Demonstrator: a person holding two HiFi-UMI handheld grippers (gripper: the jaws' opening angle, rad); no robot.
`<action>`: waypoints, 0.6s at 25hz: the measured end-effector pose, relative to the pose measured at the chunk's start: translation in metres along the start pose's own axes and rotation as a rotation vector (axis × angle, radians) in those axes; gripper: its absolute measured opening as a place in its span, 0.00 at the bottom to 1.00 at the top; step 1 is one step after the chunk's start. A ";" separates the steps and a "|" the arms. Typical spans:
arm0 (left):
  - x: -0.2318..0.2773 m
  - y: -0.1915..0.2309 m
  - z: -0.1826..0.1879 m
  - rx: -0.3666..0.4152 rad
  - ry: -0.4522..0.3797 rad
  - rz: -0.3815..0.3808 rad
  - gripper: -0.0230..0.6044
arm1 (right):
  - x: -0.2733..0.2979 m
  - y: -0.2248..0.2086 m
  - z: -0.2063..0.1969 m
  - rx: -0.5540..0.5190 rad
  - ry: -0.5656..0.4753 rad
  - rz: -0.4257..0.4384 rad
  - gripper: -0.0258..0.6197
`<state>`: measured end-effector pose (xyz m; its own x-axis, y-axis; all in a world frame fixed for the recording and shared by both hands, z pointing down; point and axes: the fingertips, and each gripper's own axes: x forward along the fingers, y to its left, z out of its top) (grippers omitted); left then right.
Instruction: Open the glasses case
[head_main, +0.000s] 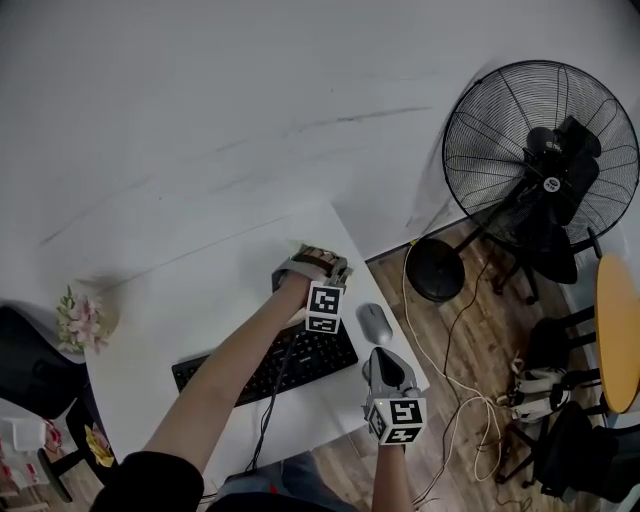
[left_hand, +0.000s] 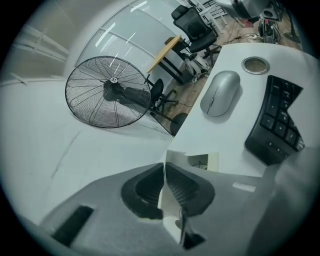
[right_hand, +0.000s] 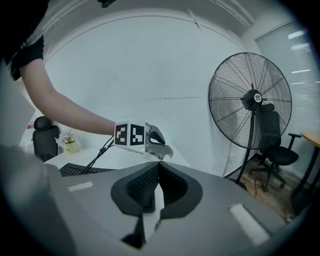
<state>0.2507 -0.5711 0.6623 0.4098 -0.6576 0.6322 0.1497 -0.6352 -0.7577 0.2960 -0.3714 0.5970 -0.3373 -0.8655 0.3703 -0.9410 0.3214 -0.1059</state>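
On the single worktop there are one keyboard, one mouse, one flower pot and one glasses case. At the right stands one fan. Hand-held grippers number two: the left hand-held gripper and the right hand-held gripper.

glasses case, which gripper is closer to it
Left. The left gripper has its fingers closed on the glasses case; the right gripper hangs apart from it, on the near side of the mouse.

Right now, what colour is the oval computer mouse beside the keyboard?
Silver-grey. The oval computer mouse shows best in the left gripper view.
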 end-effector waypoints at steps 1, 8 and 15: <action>0.002 0.003 0.000 -0.003 0.002 0.003 0.08 | -0.002 -0.001 -0.001 0.000 0.004 -0.003 0.06; 0.017 0.019 0.001 -0.038 0.017 0.024 0.07 | -0.016 -0.009 -0.012 0.010 0.027 -0.025 0.06; -0.002 0.027 0.007 -0.114 -0.040 0.051 0.06 | -0.016 -0.010 -0.008 0.017 0.010 -0.033 0.06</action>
<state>0.2601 -0.5840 0.6401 0.4505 -0.6746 0.5847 0.0258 -0.6449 -0.7639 0.3113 -0.3575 0.5995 -0.3056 -0.8717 0.3832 -0.9521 0.2857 -0.1092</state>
